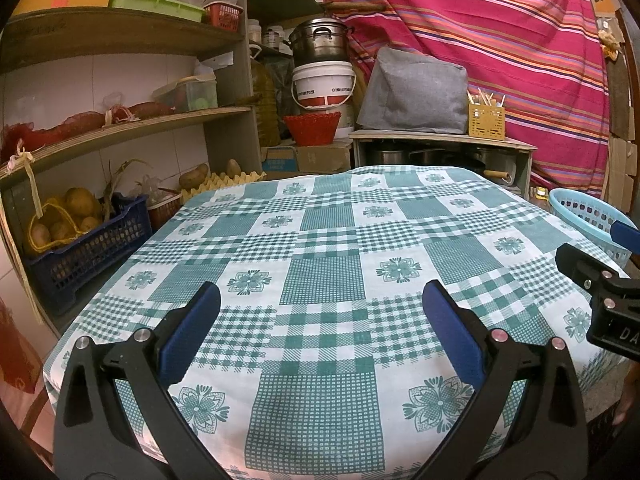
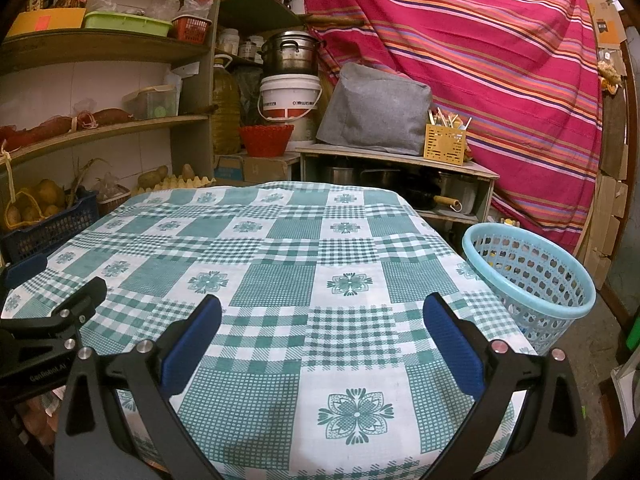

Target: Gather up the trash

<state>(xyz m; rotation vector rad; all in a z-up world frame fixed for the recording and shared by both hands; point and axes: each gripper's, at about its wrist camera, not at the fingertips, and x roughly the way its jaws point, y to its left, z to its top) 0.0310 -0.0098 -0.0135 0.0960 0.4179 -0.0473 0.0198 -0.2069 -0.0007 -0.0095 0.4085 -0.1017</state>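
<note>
- Green-checked tablecloth (image 1: pixel 320 280) lies under both our grippers; we see no trash on it.
- Our left gripper (image 1: pixel 320 328) and right gripper (image 2: pixel 322 332) hover with jaws wide, holding nothing.
- Pale blue basket (image 2: pixel 532 276) stands just beside the cloth's right edge.

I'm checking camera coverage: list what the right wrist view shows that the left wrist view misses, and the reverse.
Only the right wrist view shows the whole blue basket, standing beside the table's right edge, with floor around it. Only the left wrist view shows the full dark blue crate of potatoes under the shelves. Both share the checked tablecloth, the grey cover, the white bucket, and an open left gripper and right gripper, both empty.
</note>
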